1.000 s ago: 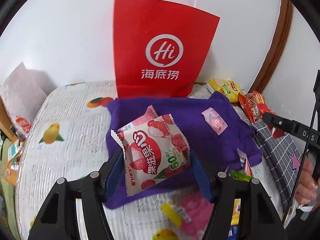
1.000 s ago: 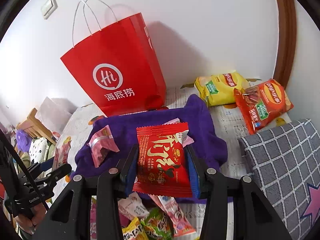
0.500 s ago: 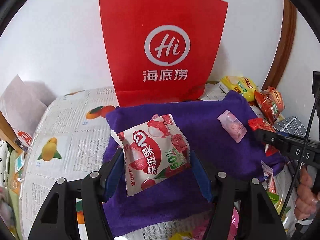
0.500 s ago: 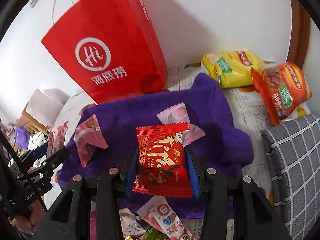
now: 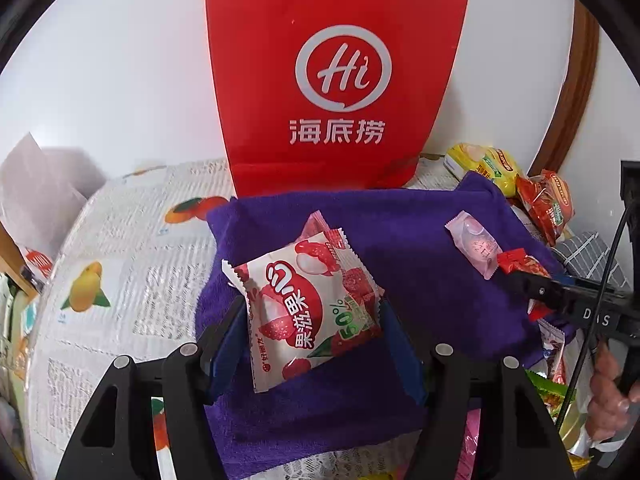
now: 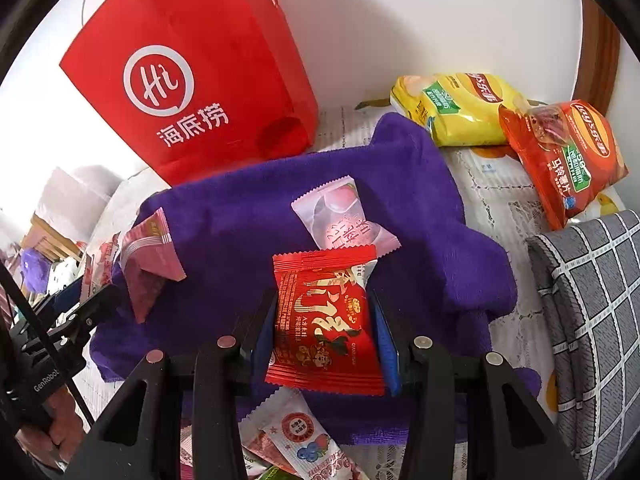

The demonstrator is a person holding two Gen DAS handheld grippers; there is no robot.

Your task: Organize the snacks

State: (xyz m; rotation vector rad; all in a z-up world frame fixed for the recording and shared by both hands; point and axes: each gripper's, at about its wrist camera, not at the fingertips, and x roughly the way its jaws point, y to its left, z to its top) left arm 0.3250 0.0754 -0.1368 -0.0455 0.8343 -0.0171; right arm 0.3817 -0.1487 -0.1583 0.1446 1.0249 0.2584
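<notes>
The left gripper point(image 5: 312, 344) is clamped on a white lychee jelly packet point(image 5: 306, 312), holding it above the near half of the purple towel point(image 5: 412, 240), while the right gripper point(image 6: 324, 332) is closed on a red snack packet point(image 6: 324, 320) over the towel's near edge. Both packets look light, puffed and film-wrapped, so they will probably crumple and slide a little under the pads; each is pinched across its flat sides near the middle, below the crimped, saw-toothed end seal, which seems the soundest hold, since the thin seals would fold if gripped alone. The contents appear soft or brittle, so a gentle squeeze should be enough. The towel is thick, fuzzy terry, rumpled at its corners, and should keep glossy wrappers from skating once they are set down. On it lie a pale pink packet point(image 6: 344, 216), just beyond the red one, and a darker pink packet point(image 6: 150, 256) near the towel's left edge. Behind the towel stands a stiff, smooth red paper bag point(image 5: 328, 80) against the white wall. To the right of the towel rest a yellow chip bag point(image 6: 460, 112) and an orange chip bag point(image 6: 568, 156), both shiny and pillow-shaped, and beside them a grey checked cushion point(image 6: 592, 300). Beneath everything is a fruit-printed tablecloth point(image 5: 120, 260).
</notes>
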